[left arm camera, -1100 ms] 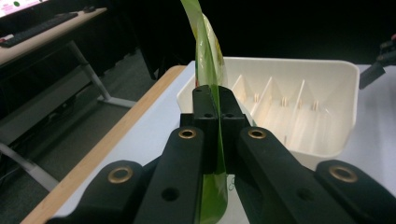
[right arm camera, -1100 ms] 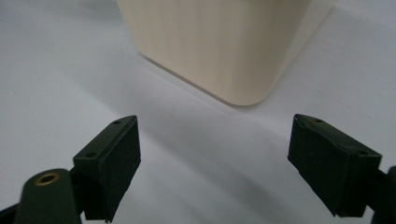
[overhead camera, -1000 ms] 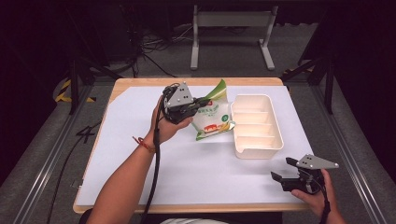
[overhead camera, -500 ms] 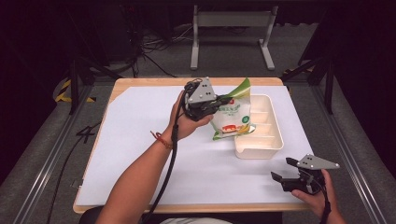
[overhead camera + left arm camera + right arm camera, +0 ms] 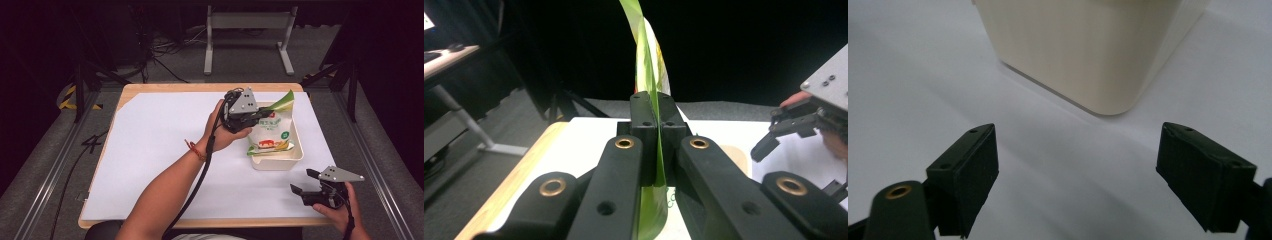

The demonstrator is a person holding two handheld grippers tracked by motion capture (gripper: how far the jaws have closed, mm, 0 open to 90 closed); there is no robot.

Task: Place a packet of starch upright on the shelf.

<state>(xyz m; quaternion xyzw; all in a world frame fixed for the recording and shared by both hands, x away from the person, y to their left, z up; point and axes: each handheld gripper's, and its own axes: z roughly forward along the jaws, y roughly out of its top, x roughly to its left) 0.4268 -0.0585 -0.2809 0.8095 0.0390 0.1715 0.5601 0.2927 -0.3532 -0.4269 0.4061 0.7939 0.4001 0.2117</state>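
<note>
Left gripper [image 5: 260,116] clamped on the green top seam of a snack pouch [image 5: 270,135] hanging over the cream tray [image 5: 278,163]; right gripper [image 5: 306,189] wide open, empty, near the tray's corner. The pouch looks light, soft and crinkly, best held by its seam

Left gripper [image 5: 261,116] fingers clamped together, arm extended forward; right gripper [image 5: 301,182] fingers spread, held low.

Glossy plastic pouch [image 5: 270,134], matt tray [image 5: 278,162]
</note>
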